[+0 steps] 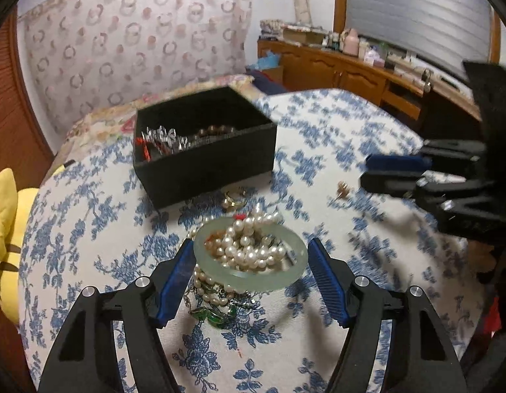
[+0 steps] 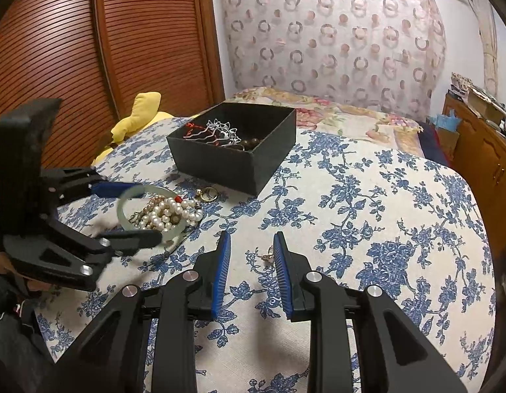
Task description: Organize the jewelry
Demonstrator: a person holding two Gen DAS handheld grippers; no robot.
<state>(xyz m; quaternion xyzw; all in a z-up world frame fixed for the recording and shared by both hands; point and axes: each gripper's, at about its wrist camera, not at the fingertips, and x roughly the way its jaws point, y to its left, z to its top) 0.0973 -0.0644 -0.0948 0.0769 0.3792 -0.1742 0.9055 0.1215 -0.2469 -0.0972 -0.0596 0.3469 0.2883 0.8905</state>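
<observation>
A pale green jade bangle (image 1: 249, 276) lies on a pile of pearl necklaces (image 1: 249, 245) on the blue-flowered cloth. My left gripper (image 1: 249, 245) is open with its blue pads on either side of the bangle, close to its rim; it also shows in the right wrist view (image 2: 145, 213). A black jewelry box (image 1: 200, 150) behind holds a silver hairpiece (image 2: 220, 132) and brown beads. My right gripper (image 2: 251, 245) is open, with a small gold earring (image 2: 267, 255) on the cloth between its fingers. Gold rings (image 2: 207, 194) lie near the box.
A green piece of jewelry (image 1: 213, 314) lies under the pearls, near my left gripper. A yellow plush toy (image 1: 7, 229) sits at the bed's left edge. A wooden dresser (image 1: 344, 72) with bottles stands at the right, a wooden sliding door (image 2: 89, 49) at the left.
</observation>
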